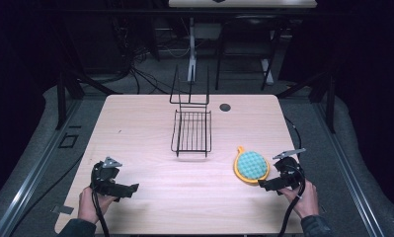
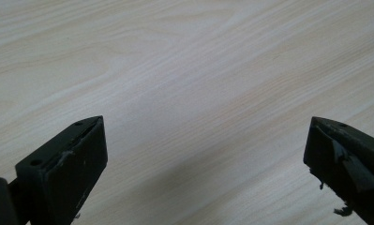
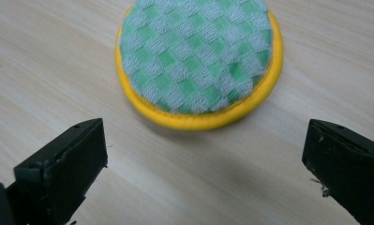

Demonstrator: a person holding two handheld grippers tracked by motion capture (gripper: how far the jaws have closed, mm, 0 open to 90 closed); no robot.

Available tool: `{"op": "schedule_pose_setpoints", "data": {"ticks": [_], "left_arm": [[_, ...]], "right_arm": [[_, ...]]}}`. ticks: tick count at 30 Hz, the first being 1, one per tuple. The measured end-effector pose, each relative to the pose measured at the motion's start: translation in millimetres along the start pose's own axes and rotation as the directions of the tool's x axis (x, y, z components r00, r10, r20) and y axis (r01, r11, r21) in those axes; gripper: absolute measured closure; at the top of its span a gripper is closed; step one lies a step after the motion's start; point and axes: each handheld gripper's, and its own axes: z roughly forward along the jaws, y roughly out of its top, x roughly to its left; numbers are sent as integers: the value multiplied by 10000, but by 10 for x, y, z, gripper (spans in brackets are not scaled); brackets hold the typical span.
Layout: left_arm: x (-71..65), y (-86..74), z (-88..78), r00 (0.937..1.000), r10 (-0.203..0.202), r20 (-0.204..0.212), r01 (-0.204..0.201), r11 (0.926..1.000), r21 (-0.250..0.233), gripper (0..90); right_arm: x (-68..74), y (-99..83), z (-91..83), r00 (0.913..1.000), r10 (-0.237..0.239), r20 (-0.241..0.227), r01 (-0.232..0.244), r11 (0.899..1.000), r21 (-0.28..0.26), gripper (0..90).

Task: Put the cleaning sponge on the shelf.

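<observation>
Since the round pad (image 3: 196, 61) lay flat just right of the wire rack (image 1: 191, 132), we held our right gripper (image 3: 203, 154) wide open before it; our left gripper (image 2: 203, 154) gaped idle over bare table (image 2: 184, 70).

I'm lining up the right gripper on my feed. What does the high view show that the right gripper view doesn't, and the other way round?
High view alone: the wire rack at the table's middle, the left gripper near the front left, both hands, and the pad's small loop pointing away from the person. Right gripper view alone: the pad's green checked weave up close, and the right gripper with jaws wide apart, the pad just ahead, untouched. Both: the yellow-rimmed pad lying flat on the wooden table.
</observation>
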Motion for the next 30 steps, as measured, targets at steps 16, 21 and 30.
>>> {"op": "schedule_pose_setpoints", "data": {"ticks": [16, 21, 30], "left_arm": [[18, 0, -1, 10000, -34, 48, 34, 10000, 35, 1], [10, -8, 12, 10000, -15, 48, 15, 9999, 105, 1], [17, -20, 14, 10000, -37, -37, 38, 9994, 332, 2]], "right_arm": [[-39, 338, 236, 9997, -179, 187, 183, 9996, -213, 0], [-54, 369, 323, 9996, -94, 251, 92, 9999, 82, 11], [-89, 348, 389, 9999, 108, 82, -112, 9987, 493, 303]]}}
